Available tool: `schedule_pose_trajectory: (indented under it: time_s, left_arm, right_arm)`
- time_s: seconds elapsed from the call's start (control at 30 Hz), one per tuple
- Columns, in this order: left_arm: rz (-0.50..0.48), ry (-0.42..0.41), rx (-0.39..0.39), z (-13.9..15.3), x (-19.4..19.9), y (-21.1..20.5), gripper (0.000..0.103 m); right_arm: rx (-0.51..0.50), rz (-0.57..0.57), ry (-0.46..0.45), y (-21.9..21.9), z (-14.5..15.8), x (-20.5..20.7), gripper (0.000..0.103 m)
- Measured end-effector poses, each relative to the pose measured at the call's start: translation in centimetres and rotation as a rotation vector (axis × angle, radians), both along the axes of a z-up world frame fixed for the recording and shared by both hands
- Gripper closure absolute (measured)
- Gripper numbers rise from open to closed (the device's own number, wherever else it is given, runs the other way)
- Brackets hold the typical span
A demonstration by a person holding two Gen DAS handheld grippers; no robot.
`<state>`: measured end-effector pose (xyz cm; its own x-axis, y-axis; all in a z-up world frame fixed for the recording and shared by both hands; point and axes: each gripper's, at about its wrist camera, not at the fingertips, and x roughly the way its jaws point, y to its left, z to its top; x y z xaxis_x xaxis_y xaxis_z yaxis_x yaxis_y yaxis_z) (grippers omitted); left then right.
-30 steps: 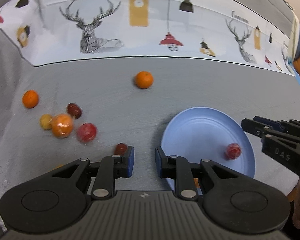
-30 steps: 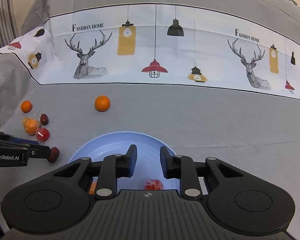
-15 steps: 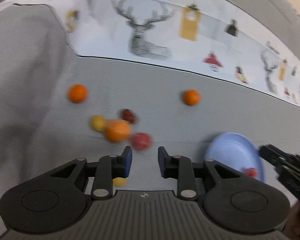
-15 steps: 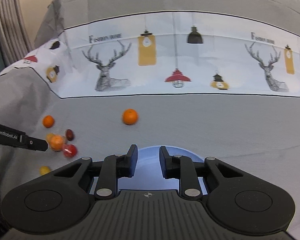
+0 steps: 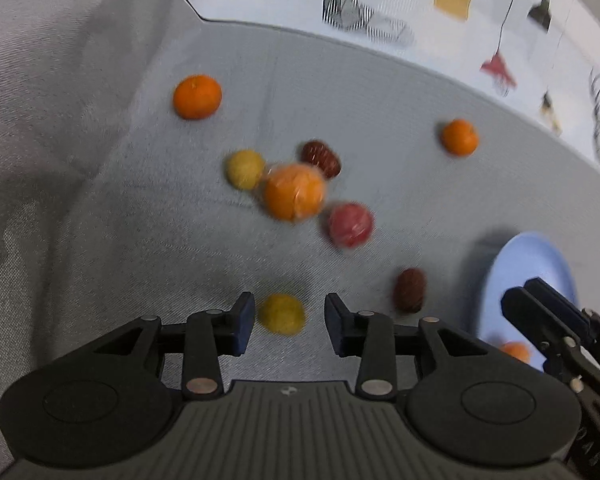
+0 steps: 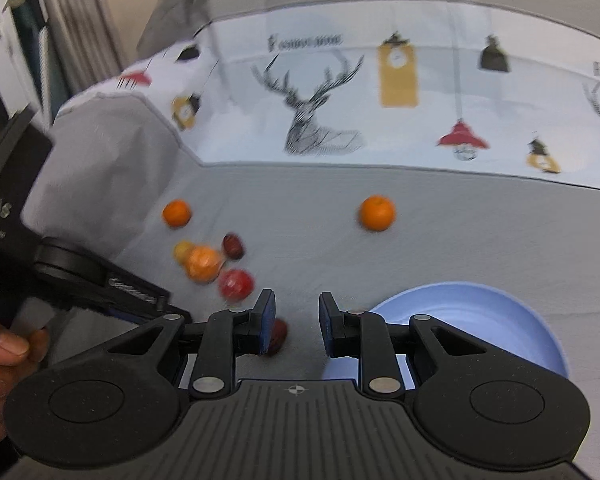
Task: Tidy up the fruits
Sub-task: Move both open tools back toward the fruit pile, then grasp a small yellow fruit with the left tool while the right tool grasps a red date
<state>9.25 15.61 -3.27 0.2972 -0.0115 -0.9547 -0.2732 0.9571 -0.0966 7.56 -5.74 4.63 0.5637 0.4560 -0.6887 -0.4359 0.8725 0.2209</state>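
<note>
Jaws of the left gripper [image 5: 289,316] are held parted around a yellow fruit [image 5: 281,313], while the right gripper [image 6: 296,322], likewise unclenched, is poised beside the blue plate [image 6: 500,308].

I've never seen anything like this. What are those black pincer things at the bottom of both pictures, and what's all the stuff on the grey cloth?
There is no robot here. A person holds a hand-held gripper in each hand, and a small camera on each looks forward along its two fingers, so each picture is one tool's own view.

In the left view, the left hand-held gripper is open and holds nothing; a small yellow fruit shows between its fingers. In the right view, the right hand-held gripper is also open and holds nothing.

On the grey cloth lie loose fruits: two oranges, a cluster around a larger orange fruit, a red fruit and a dark one. The blue plate at the right is where fruit gets gathered; something orange already lies on it.
</note>
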Motion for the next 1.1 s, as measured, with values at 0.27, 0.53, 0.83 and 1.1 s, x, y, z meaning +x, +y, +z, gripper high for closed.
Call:
schedule_pose_trajectory:
  time_s: [0.27,0.53,0.83,1.1]
  left_arm:
    - [-0.040,0.028,0.062,-0.6,-0.4,-1.0,0.069]
    - [-0.015,0.018,0.043,-0.4,-0.9,0.0,0.074]
    - [-0.001,-0.038,0.017,0.1,-0.6,0.1,0.074]
    - [-0.041,0.014,0.029,-0.8,-0.3,-0.9,0.074]
  right_arm:
    - [-0.053,0.054,0.068,3.2,-2.9,0.8,0.077]
    - [-0.153,0.082,0.082,5.5,-5.0,0.9,0.075]
    - [-0.158,0.101,0.059,6.1,-5.0,0.8,0.081]
    - [-0.189,0.127,0.121,6.1,-5.6,0.9,0.081]
